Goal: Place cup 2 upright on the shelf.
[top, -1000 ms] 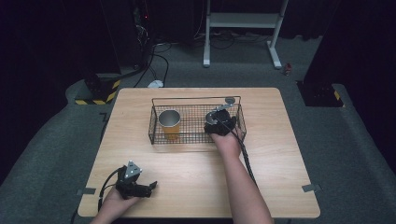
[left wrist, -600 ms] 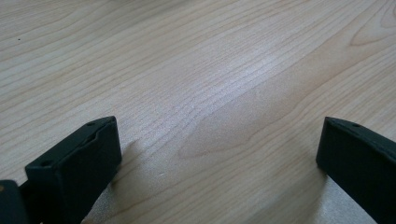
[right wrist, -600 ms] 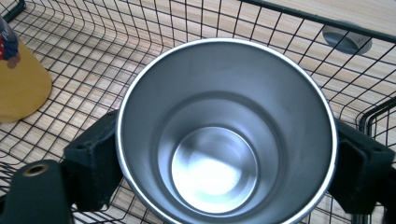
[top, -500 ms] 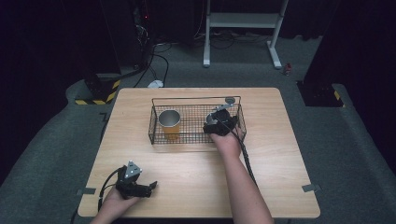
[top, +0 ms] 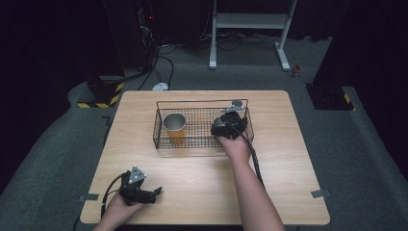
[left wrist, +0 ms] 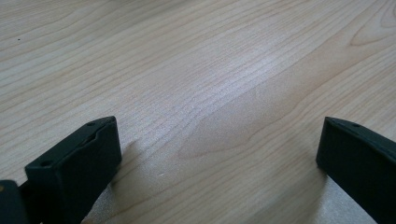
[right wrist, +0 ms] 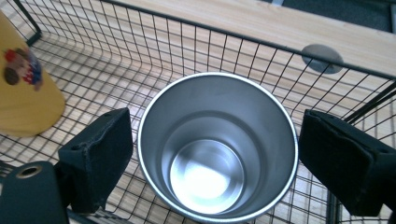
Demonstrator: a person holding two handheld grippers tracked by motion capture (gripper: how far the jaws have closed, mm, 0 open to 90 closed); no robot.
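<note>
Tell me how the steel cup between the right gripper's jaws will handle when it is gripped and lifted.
The steel cup looks rigid, so it probably won't give when squeezed. Its polished wall may slip against the right gripper pads. It seems empty and thin-walled, so likely light. It stands upright on the wire basket floor, so a push could tip it.

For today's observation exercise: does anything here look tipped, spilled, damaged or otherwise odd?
Nothing stands out. Both cups, the steel cup and the yellow cup, stand upright in the wire basket, with no spill visible.

Yellow cup (top: 175,128) upright in the basket's left end; wooden table (top: 288,168) beneath.
</note>
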